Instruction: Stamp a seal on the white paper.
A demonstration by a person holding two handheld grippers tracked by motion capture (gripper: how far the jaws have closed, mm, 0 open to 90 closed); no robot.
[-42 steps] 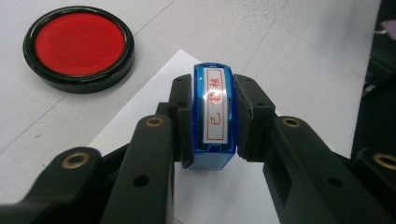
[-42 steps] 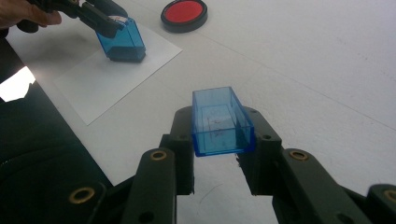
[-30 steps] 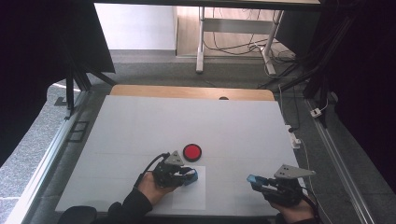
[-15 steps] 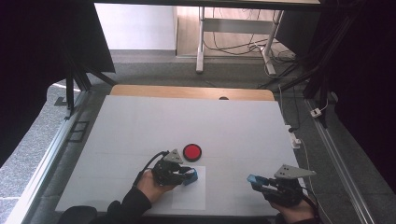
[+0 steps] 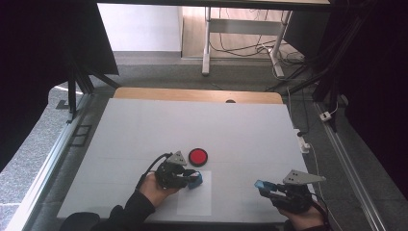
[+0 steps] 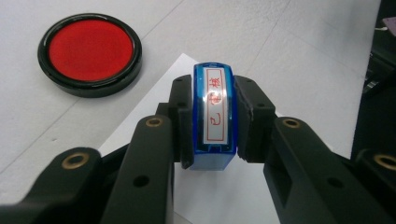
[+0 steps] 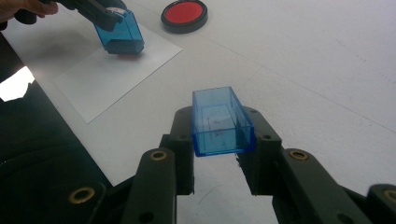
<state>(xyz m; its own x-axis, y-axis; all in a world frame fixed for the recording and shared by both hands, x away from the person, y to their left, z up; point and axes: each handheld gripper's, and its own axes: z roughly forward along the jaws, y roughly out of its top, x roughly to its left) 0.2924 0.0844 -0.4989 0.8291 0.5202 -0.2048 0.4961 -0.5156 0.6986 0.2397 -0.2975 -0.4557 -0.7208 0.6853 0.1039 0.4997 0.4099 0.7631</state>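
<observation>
My left gripper is shut on a blue stamp whose white label with red characters faces the camera. The stamp stands tilted over the near corner of a white paper sheet. A reddish patch shows right under it, and I cannot tell whether it touches the sheet. A round red ink pad in a black case lies just beyond the sheet. My right gripper, near the table's front right, is shut on the clear blue stamp cap, held just above the table.
The white tabletop stretches bare beyond the ink pad, with a wooden strip along its far edge. Black frame rails run along both sides. A cable and plug lie at the right edge.
</observation>
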